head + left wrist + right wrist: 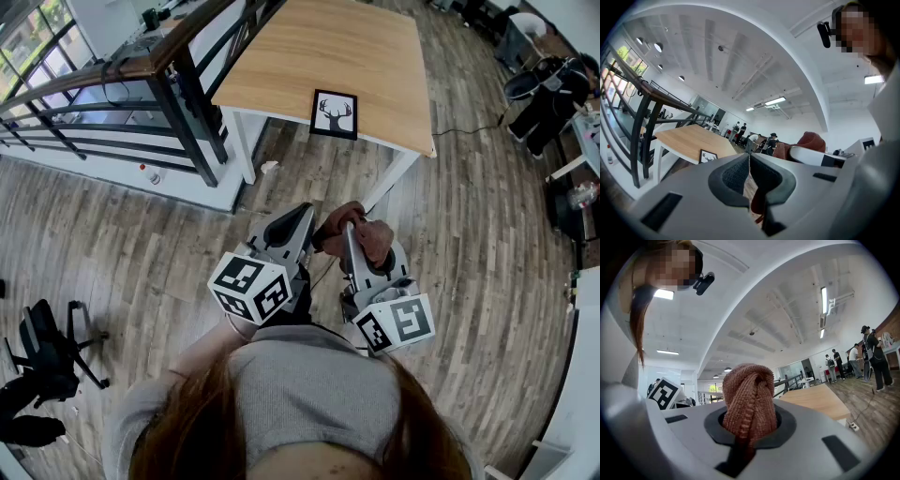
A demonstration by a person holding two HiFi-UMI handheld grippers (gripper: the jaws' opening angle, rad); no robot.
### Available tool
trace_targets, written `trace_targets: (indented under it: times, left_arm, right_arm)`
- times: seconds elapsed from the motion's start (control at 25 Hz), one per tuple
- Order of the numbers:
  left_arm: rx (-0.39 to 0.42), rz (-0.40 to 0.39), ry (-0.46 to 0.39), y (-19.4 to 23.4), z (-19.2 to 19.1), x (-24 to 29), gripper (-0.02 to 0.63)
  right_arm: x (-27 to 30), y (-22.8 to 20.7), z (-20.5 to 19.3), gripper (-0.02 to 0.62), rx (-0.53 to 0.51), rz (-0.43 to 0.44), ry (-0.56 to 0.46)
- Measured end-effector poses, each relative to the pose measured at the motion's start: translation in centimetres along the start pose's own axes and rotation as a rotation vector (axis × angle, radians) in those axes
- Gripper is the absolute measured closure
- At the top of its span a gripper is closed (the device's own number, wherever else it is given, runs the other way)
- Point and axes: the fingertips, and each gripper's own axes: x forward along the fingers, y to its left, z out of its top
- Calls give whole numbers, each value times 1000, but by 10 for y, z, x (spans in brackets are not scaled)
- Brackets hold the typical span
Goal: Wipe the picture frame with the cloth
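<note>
Closest to you, your right claw [751,423] is squeezed tight on the cloth [750,392]. The cloth is soft and bumpy, reddish brown, and bunched into a fat lump that pokes out past the tips. Your left claw [749,158] is closed all the way and has nothing in it. Both claws are held level in front of your body, side by side.

Under them is the floor [141,234], made of long grey wood planks.

Farther off is the bench [319,47]. It has a smooth, pale wood top and white legs. The picture frame [335,113] is on it, right by the edge closest to you. The frame is a small square with a thin black border and a white picture of a deer's head with antlers. I can't tell if it lies flat or leans up.

I think you are at the "bring the cloth over" step. The wiping has not started, because the cloth is well apart from the frame.

Next, step up to the bench and bring the cloth lump down onto the frame. The frame looks light and may slide, so press gently. Your empty left claw could hold its edge.
</note>
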Motion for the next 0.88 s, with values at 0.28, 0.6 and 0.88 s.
trace_targets:
  times: [0.28,0.6,0.88]
  left_arm:
    - [5,-2,-2,34,8,40,595]
    - [7,1,-17,107,44,141,595]
    - [17,-29,4,160,83,237,595]
  right_arm:
    - [44,-27,-8,549,2,-4,12]
    - [143,-97,-7,549,-2,-31,25]
    - [235,-164,15,549,-8,-69,9]
